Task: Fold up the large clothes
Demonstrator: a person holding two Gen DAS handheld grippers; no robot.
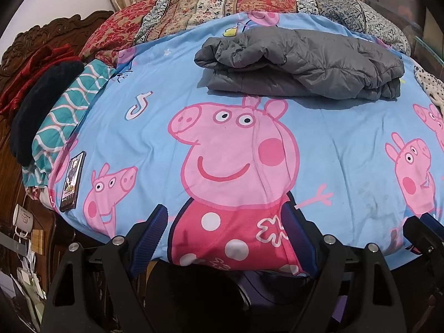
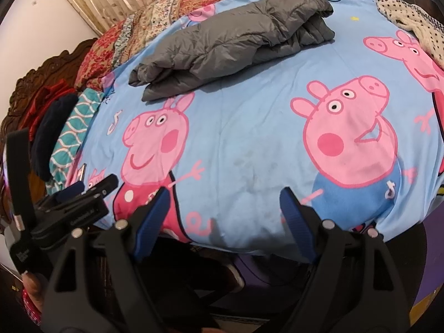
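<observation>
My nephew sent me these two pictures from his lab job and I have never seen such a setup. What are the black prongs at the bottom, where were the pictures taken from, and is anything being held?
No robot arm is involved: a person holds a handheld two-finger gripper in each hand, and each gripper carries a fisheye camera looking forward along its fingers. One picture comes from the left gripper, the other from the right gripper; the black prongs with blue pads are their fingers. Both grippers are open and hold nothing, poised at the near edge of a bed. On the blue cartoon-pig bedsheet lies a gray padded jacket, already folded into a bundle. A smartphone lies near the sheet's left edge. In the right view, the left gripper shows at the left.
</observation>
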